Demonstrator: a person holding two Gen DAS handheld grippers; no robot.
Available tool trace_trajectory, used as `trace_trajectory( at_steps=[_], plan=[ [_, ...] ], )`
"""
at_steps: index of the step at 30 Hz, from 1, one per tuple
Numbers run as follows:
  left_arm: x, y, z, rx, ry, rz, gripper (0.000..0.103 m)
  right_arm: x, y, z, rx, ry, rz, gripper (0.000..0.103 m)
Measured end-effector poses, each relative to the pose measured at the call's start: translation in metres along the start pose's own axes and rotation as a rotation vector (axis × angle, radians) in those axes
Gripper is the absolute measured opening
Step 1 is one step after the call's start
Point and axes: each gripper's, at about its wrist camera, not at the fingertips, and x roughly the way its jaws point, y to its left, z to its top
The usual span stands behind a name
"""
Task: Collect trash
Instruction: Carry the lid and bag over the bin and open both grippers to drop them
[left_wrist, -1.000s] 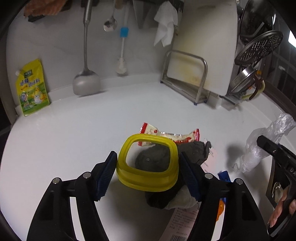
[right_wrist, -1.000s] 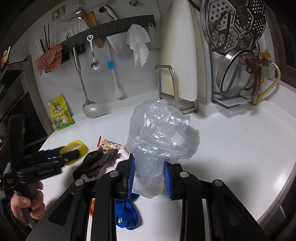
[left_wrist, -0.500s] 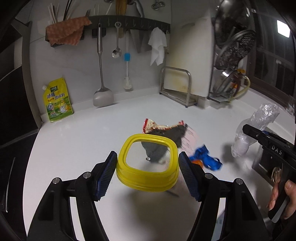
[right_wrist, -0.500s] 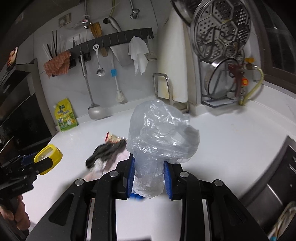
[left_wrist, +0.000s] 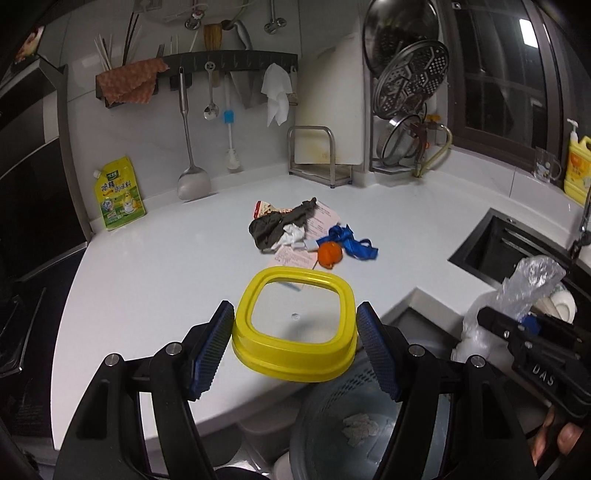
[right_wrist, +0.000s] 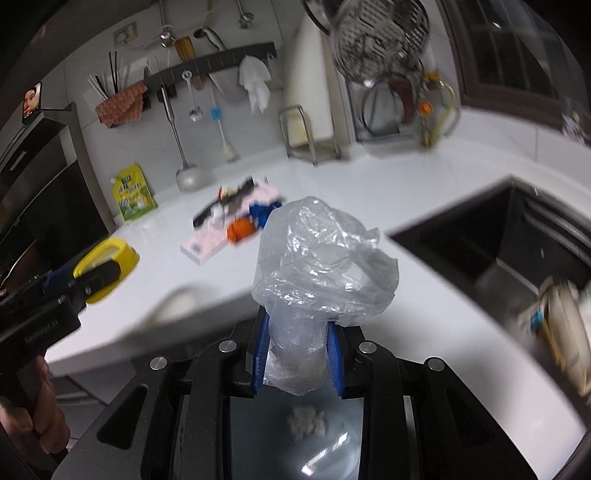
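Observation:
My left gripper (left_wrist: 295, 328) is shut on a yellow lid (left_wrist: 293, 325) and holds it over the counter's front edge, above a grey bin (left_wrist: 354, 424) that holds a crumpled paper wad (left_wrist: 360, 428). My right gripper (right_wrist: 297, 354) is shut on a crumpled clear plastic bag (right_wrist: 321, 258), also above the bin (right_wrist: 295, 435). It shows at the right in the left wrist view (left_wrist: 517, 295). A trash pile lies on the white counter (left_wrist: 166, 266): dark cloth (left_wrist: 280, 225), snack wrapper (left_wrist: 264, 208), receipts (left_wrist: 295, 256), orange ball (left_wrist: 330, 254), blue ribbon (left_wrist: 351, 243).
A dark sink (left_wrist: 517, 243) is at the right. A yellow pouch (left_wrist: 118, 192), ladle (left_wrist: 192, 181), cutting board rack (left_wrist: 317, 147) and dish rack (left_wrist: 410, 110) stand along the back wall. A yellow soap bottle (left_wrist: 578, 166) is at the far right.
Both grippers have pulled back from the trash pile to the counter's front edge, over the bin, each still holding its item. The sink has come into view.

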Motion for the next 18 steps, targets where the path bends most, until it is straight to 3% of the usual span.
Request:
trace_trajectory(
  at_steps=[7, 18],
  plan=[
    [-0.012, -0.008, -0.033, 0.001, 0.032, 0.0, 0.067, -0.022, 0.001, -0.034, 0.005, 0.01, -0.039, 0.027],
    [-0.013, -0.017, -0.062, -0.006, 0.087, -0.004, 0.067, -0.024, 0.014, -0.061, -0.041, 0.062, -0.081, 0.027]
  ],
)
